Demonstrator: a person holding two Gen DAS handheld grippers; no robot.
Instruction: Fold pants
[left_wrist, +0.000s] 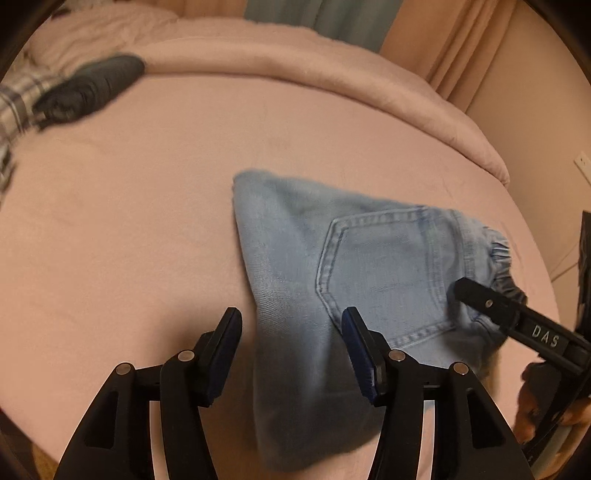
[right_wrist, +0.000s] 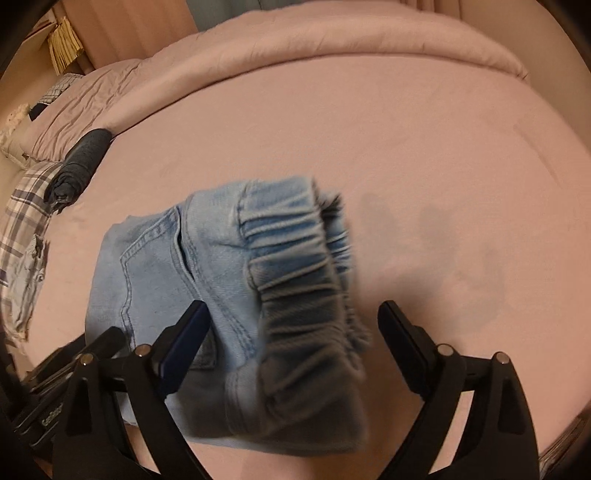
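Light blue jeans (left_wrist: 332, 266) lie folded into a compact bundle on the pink bed, back pocket (left_wrist: 384, 273) up. My left gripper (left_wrist: 291, 332) is open above the bundle's near left edge, holding nothing. In the right wrist view the jeans (right_wrist: 221, 273) show their elastic waistband (right_wrist: 295, 254) toward me. My right gripper (right_wrist: 295, 321) is open, jaws wide over the waistband end. One of its fingers (left_wrist: 480, 299) shows in the left wrist view at the waistband. The left gripper's fingers (right_wrist: 92, 350) show at lower left in the right wrist view.
The pink sheet (left_wrist: 147, 221) spreads wide around the jeans. A rolled dark garment (right_wrist: 79, 166) and a plaid cloth (right_wrist: 26, 221) lie at the far left by the pillows. A rolled-back pink duvet (right_wrist: 332, 40) lines the far side. A wall outlet (left_wrist: 583, 162) is at right.
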